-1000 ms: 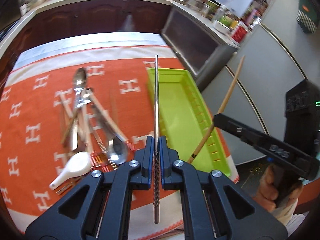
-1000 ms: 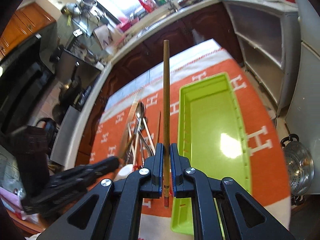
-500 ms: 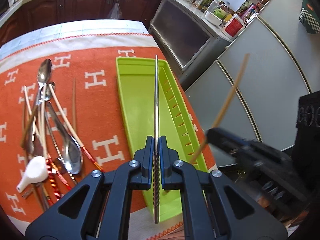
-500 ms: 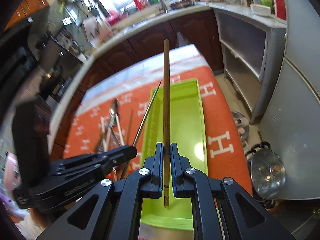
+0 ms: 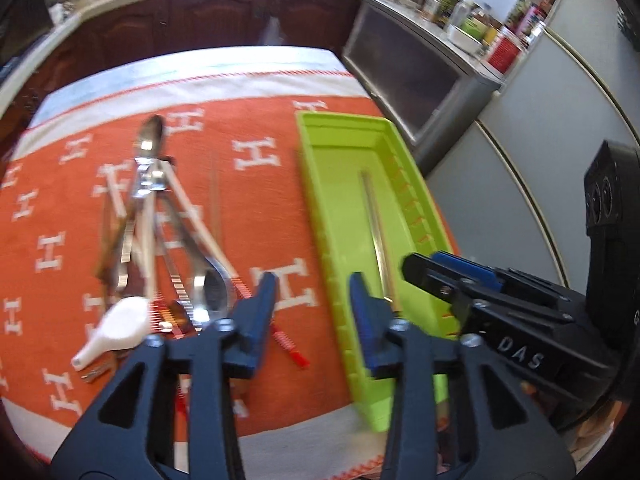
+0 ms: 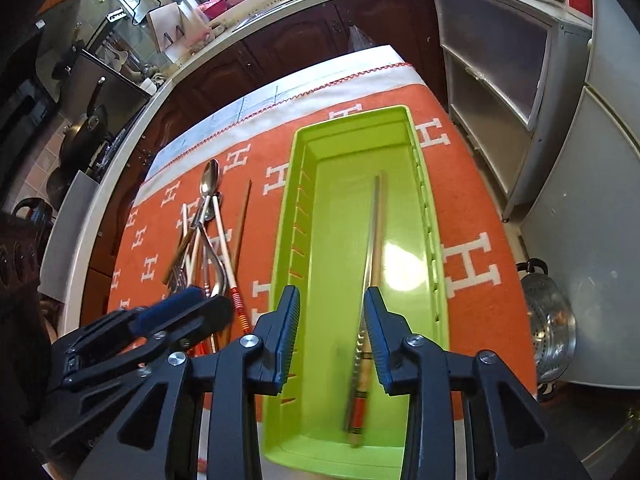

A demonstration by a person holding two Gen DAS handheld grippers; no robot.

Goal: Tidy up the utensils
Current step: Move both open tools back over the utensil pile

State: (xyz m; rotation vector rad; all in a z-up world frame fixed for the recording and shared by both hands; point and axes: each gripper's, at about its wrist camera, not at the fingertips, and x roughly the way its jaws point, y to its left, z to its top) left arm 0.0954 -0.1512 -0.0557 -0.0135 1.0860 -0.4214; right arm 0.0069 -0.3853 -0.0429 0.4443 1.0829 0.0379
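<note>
Two chopsticks lie loose in the green tray — a metal chopstick and a wooden chopstick with a red-banded end, side by side along the tray floor. Both sets of fingers have just been opening, and nothing sits between either pair now. The right gripper hangs over the near end of the tray, fingers parted about halfway, with the two chopsticks running ahead from beside its right finger. The left gripper is parted about as far — its right finger over the tray's left wall, its left finger over the orange cloth that covers the tabletop. Ahead and left of the left fingers, the unsorted pile waits on the cloth: metal spoons, more chopsticks, and a white ceramic spoon nearest that left finger. Motion blur softens the left view, so finer detail in the pile is hard to make out.
</note>
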